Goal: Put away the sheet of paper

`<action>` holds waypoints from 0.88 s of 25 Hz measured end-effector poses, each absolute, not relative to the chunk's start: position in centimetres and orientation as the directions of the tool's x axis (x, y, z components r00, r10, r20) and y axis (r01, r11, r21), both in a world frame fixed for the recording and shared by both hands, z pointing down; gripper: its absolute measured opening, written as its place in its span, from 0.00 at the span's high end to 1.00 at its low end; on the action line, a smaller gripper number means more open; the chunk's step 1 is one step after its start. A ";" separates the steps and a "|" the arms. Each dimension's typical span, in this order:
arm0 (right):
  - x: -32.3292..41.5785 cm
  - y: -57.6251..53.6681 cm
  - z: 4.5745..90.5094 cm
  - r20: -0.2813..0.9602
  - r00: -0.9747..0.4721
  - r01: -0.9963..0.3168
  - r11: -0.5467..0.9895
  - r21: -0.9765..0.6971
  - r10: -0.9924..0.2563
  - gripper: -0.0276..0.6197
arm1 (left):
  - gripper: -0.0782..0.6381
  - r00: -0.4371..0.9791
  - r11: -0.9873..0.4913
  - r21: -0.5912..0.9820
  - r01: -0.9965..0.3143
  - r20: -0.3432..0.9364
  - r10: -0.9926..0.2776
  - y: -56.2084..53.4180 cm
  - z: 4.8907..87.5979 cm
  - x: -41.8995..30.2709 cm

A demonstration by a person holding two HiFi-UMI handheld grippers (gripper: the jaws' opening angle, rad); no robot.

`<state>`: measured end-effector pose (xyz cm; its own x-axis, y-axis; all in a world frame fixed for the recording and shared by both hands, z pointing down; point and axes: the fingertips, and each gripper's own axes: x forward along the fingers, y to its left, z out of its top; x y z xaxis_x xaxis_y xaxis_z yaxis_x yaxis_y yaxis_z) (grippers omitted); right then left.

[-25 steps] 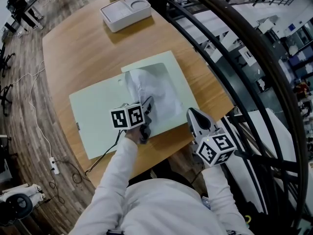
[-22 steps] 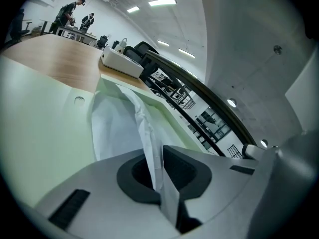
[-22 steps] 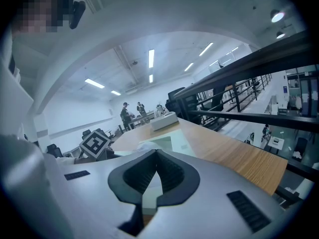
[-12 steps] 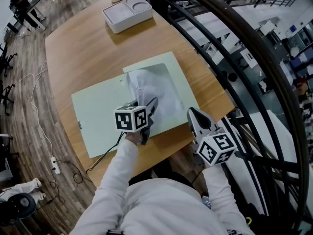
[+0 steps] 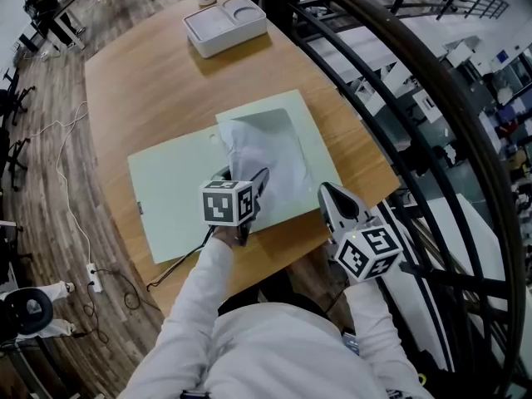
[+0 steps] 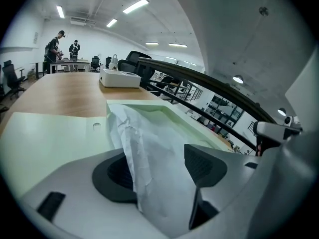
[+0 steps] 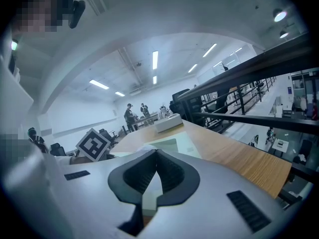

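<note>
A crumpled white sheet of paper lies on the right half of an open pale green folder on the wooden table. My left gripper is at the sheet's near edge. In the left gripper view the paper stands between the jaws of the left gripper. The jaws are opening, and the dark pads stand wide apart without pinching the sheet. My right gripper hovers off the folder's near right corner. Its jaws meet in the right gripper view, with nothing between them.
A white compartment tray sits at the table's far end. A dark curved railing runs close along the table's right side. A cable with a power strip lies on the wooden floor to the left. People stand far off at another table.
The left gripper's jaws have spread apart and let go of the paper's near edge. Its marker cube has shifted slightly right. The right gripper has stayed where it was.
</note>
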<state>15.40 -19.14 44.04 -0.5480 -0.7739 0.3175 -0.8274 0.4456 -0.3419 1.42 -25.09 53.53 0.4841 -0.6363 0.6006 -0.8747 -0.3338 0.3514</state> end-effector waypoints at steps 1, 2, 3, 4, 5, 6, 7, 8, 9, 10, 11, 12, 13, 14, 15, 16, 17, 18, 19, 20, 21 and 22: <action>15.4 -19.0 44.0 0.316 -0.549 -0.827 0.447 -0.341 -0.774 0.91 | 0.48 0.474 -0.332 0.338 -0.881 0.607 -0.639 -25.0 53.6 1.2; 15.4 -19.0 43.9 0.315 -0.550 -0.826 0.448 -0.341 -0.774 0.91 | 0.47 0.463 -0.330 0.324 -0.887 0.614 -0.640 -24.9 53.7 1.1; 15.4 -18.9 43.9 0.313 -0.550 -0.826 0.449 -0.340 -0.775 0.91 | 0.47 0.452 -0.328 0.311 -0.892 0.620 -0.641 -24.9 53.8 0.9; 15.4 -18.9 43.9 0.312 -0.549 -0.826 0.449 -0.340 -0.775 0.91 | 0.46 0.443 -0.325 0.300 -0.897 0.626 -0.642 -24.9 53.9 0.7; 15.4 -19.0 43.8 0.311 -0.549 -0.827 0.449 -0.339 -0.776 0.91 | 0.46 0.434 -0.322 0.291 -0.901 0.630 -0.644 -24.9 53.9 0.5; 15.4 -19.0 43.8 0.310 -0.549 -0.827 0.449 -0.339 -0.776 0.91 | 0.45 0.427 -0.319 0.284 -0.904 0.633 -0.646 -24.9 54.0 0.3; 15.4 -19.0 43.7 0.309 -0.549 -0.827 0.449 -0.338 -0.777 0.91 | 0.44 0.420 -0.317 0.277 -0.907 0.635 -0.648 -24.9 54.0 0.1; 15.4 -19.0 43.6 0.309 -0.548 -0.827 0.449 -0.338 -0.777 0.91 | 0.43 0.414 -0.317 0.268 -0.910 0.638 -0.649 -24.9 54.0 0.0; 15.4 -19.0 43.6 0.309 -0.549 -0.827 0.450 -0.338 -0.777 0.91 | 0.42 0.407 -0.319 0.256 -0.913 0.641 -0.651 -24.8 54.0 -0.2; 15.4 -18.9 43.5 0.308 -0.549 -0.827 0.450 -0.338 -0.777 0.91 | 0.41 0.399 -0.320 0.243 -0.916 0.643 -0.654 -24.8 53.9 -0.3; 15.4 -18.9 43.5 0.307 -0.550 -0.826 0.451 -0.338 -0.777 0.91 | 0.40 0.390 -0.319 0.231 -0.919 0.644 -0.658 -24.8 53.9 -0.6; 15.4 -18.9 43.5 0.306 -0.550 -0.826 0.452 -0.338 -0.777 0.91 | 0.40 0.381 -0.315 0.222 -0.923 0.643 -0.665 -24.8 53.9 -0.8; 15.4 -18.8 43.5 0.305 -0.551 -0.825 0.453 -0.338 -0.777 0.91 | 0.40 0.374 -0.309 0.217 -0.926 0.641 -0.671 -24.8 53.9 -1.1; 15.4 -18.8 43.5 0.305 -0.552 -0.825 0.454 -0.337 -0.776 0.91 | 0.40 0.368 -0.302 0.215 -0.929 0.638 -0.676 -24.7 53.8 -1.3; 15.3 -18.8 43.4 0.304 -0.552 -0.824 0.455 -0.336 -0.776 0.91 | 0.40 0.363 -0.296 0.214 -0.931 0.635 -0.682 -24.7 53.7 -1.6; 15.3 -18.7 43.4 0.304 -0.554 -0.824 0.457 -0.335 -0.776 0.91 | 0.40 0.359 -0.291 0.213 -0.933 0.631 -0.688 -24.6 53.5 -1.8; 15.2 -18.7 43.4 0.303 -0.554 -0.824 0.459 -0.334 -0.775 0.91 | 0.40 0.356 -0.289 0.211 -0.934 0.625 -0.694 -24.5 53.4 -2.0; 15.1 -18.6 43.4 0.301 -0.555 -0.823 0.460 -0.333 -0.776 0.91 | 0.40 0.357 -0.289 0.211 -0.934 0.619 -0.700 -24.5 53.2 -2.3; 15.0 -18.6 43.4 0.300 -0.555 -0.823 0.460 -0.333 -0.776 0.91 | 0.40 0.360 -0.291 0.213 -0.933 0.612 -0.704 -24.4 53.0 -2.4; 14.8 -18.5 43.4 0.299 -0.555 -0.823 0.461 -0.332 -0.776 0.91 | 0.40 0.364 -0.294 0.216 -0.931 0.604 -0.709 -24.3 52.7 -2.6; 14.7 -18.5 43.3 0.297 -0.555 -0.823 0.462 -0.331 -0.777 0.91 | 0.40 0.369 -0.297 0.220 -0.929 0.594 -0.715 -24.2 52.4 -2.7; 14.6 -18.5 43.2 0.295 -0.555 -0.823 0.463 -0.329 -0.778 0.91 | 0.40 0.374 -0.300 0.224 -0.927 0.584 -0.721 -24.1 52.0 -2.8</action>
<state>14.56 -18.53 43.20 -0.5554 -0.7776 0.2947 -0.8230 0.4632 -0.3288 -2.84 -24.15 51.99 0.3738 -0.7206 0.5840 -0.9274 -0.2997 0.2238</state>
